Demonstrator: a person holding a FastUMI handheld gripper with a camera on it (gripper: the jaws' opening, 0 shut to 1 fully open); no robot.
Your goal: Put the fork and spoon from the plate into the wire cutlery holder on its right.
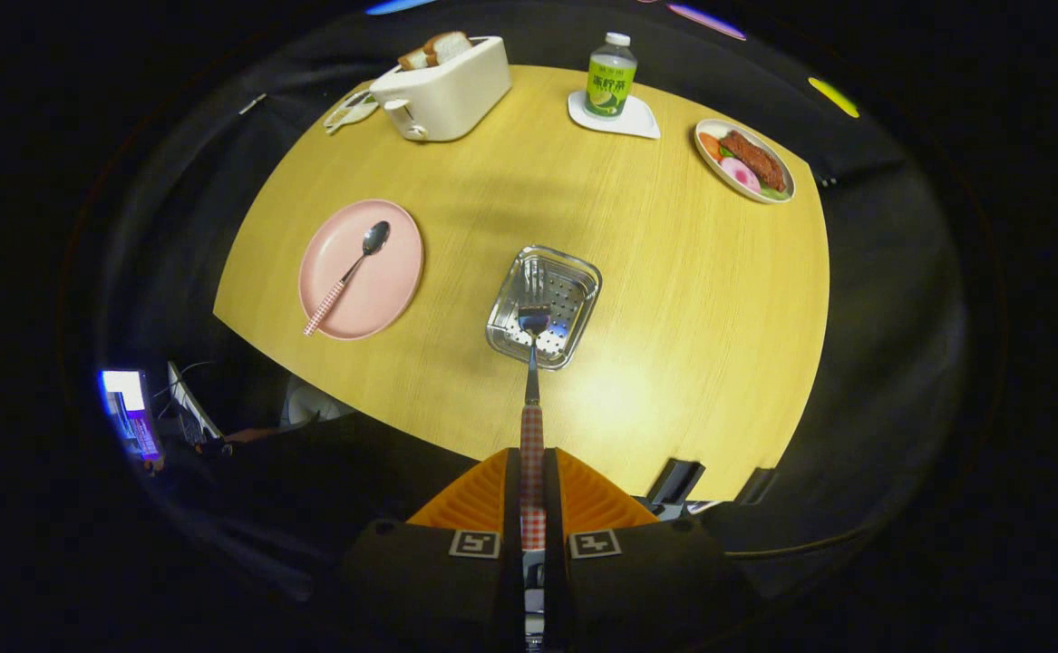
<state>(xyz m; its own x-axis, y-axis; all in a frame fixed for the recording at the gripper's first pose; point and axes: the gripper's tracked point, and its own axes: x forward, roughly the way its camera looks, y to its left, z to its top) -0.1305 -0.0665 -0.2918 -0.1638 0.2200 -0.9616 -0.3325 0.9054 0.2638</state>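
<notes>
Over the wooden table (674, 299), the hand-held gripper (531, 472) clamps the fork (532, 363), tines seemingly above the holder (583, 286).

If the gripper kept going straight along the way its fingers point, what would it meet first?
Most likely the metal cutlery holder: the gripper is shut on the fork, whose head hangs over the holder, so the fork would enter first. Depth is hard to judge.

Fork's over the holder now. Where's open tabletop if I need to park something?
Gripper is shut on the fork. Bare wood lies between the cutlery holder and food plate, and between the pink plate and toaster. Crowded: far edge, toaster to bottle.
</notes>
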